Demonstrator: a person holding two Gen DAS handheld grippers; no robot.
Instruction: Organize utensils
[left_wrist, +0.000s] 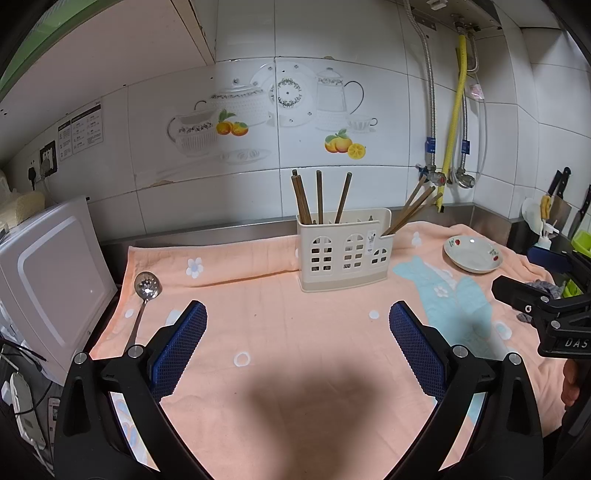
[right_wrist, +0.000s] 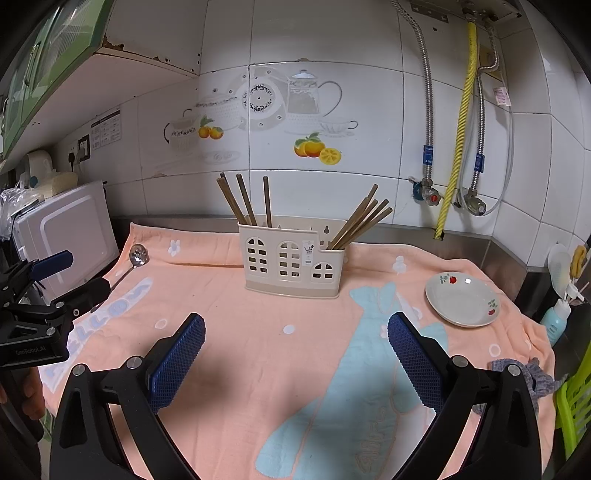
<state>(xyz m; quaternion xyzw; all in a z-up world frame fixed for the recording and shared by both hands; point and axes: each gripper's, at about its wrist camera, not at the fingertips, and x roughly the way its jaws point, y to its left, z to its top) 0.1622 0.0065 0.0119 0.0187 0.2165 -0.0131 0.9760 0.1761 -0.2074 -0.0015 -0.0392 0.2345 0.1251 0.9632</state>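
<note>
Chopsticks (left_wrist: 320, 197) stand in two bunches in the cream utensil holder (left_wrist: 343, 251) that sits on the peach towel (left_wrist: 295, 332) near the rear edge of your desk: one bunch upright in the holder's left compartment, the other (right_wrist: 360, 218) leaning out to the right from its lower right compartment. Your left tool (left_wrist: 297, 345) hovers above the towel in front of the holder with its blue pads (left_wrist: 179, 350) spread wide and nothing between them. Your right tool (right_wrist: 295, 349) is likewise spread apart and empty, facing the holder from slightly further right. A slotted metal spoon (left_wrist: 146, 291) lies flat on the towel near the desk's left edge, bowl toward the wall, just beside the white appliance (left_wrist: 55, 280). A small white dish (right_wrist: 461, 301) with red fruit prints rests on the towel toward the desk's right rear corner, well apart from the holder. A grey cloth (right_wrist: 524, 376) lies crumpled at the towel's right edge.
</note>
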